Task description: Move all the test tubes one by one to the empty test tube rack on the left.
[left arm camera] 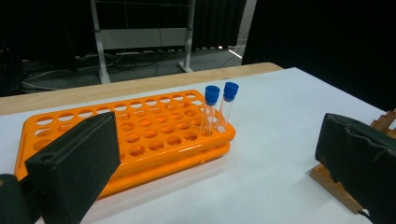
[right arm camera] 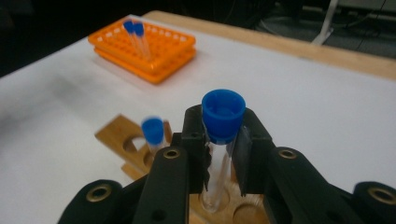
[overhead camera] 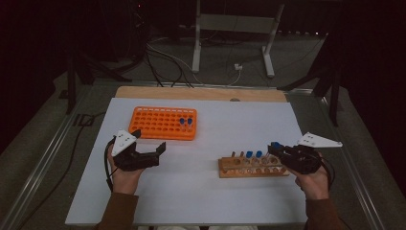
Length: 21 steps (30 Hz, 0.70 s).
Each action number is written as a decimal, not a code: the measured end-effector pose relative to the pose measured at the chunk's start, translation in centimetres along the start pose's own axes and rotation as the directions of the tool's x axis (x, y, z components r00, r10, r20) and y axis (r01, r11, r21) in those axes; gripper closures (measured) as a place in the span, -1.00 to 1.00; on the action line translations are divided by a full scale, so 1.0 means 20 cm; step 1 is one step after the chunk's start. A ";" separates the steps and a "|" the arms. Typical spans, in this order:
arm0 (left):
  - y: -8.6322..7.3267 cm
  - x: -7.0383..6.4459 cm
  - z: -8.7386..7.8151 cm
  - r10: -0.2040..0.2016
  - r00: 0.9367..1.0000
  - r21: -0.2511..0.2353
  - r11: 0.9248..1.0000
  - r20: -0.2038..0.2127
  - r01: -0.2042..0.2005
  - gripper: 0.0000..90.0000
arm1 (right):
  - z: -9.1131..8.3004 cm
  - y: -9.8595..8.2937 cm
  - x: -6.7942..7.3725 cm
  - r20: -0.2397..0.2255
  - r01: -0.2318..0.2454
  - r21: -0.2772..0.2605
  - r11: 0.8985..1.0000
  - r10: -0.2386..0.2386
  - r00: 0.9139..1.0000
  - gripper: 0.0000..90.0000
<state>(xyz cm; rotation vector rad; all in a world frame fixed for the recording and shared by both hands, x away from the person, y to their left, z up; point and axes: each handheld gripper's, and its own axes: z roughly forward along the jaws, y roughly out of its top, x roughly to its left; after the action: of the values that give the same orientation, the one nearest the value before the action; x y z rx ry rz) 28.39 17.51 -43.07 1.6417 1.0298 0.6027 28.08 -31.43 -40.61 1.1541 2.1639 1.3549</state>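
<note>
Our right claw (right arm camera: 219, 154) clamps an upright blue-capped test tube (right arm camera: 222, 135) above the wooden rack (overhead camera: 251, 166); our left claw (overhead camera: 148, 143) gapes, nearer the orange rack (overhead camera: 163, 123).

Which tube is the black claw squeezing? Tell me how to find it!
Look at the white table, then the wooden rack on its right side. The right gripper pinches one blue-capped tube at the rack's right end; the other tubes there stand untouched.
</note>
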 end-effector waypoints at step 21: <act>0.10 -0.15 0.11 0.069 0.997 -0.015 0.998 0.020 -0.069 -0.98 | 0.10 0.28 0.08 0.004 0.013 -0.094 0.996 -0.013 1.000 0.71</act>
<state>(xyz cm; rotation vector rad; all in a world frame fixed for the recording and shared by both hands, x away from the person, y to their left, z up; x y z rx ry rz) 29.28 13.71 -41.50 1.6728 0.9548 0.6360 31.00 -27.70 -36.51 1.1043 2.0782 1.4313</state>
